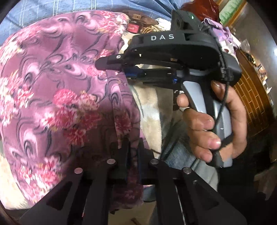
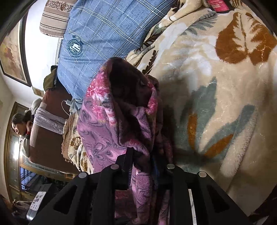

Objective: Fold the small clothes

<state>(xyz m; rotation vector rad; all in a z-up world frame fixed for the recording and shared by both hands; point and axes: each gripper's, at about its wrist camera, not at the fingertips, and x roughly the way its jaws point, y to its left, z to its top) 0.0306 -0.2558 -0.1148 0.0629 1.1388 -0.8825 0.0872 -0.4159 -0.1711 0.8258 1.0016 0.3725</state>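
A purple fleece garment with pink flowers (image 1: pixel 57 90) hangs lifted above the bed. My left gripper (image 1: pixel 132 152) is shut on its edge at the bottom of the left wrist view. The right gripper (image 1: pixel 112 66) shows there too, held by a hand, its fingers pinching the cloth's upper edge. In the right wrist view my right gripper (image 2: pixel 143 162) is shut on the same garment (image 2: pixel 110 124), which bunches up and drapes between the fingers.
A cream blanket with leaf print (image 2: pixel 216 86) covers the bed under the garment. A blue plaid pillow (image 2: pixel 103 34) lies at the head. A person (image 2: pixel 20 124) sits at the far left. A red packet (image 2: pixel 218 6) lies on the blanket.
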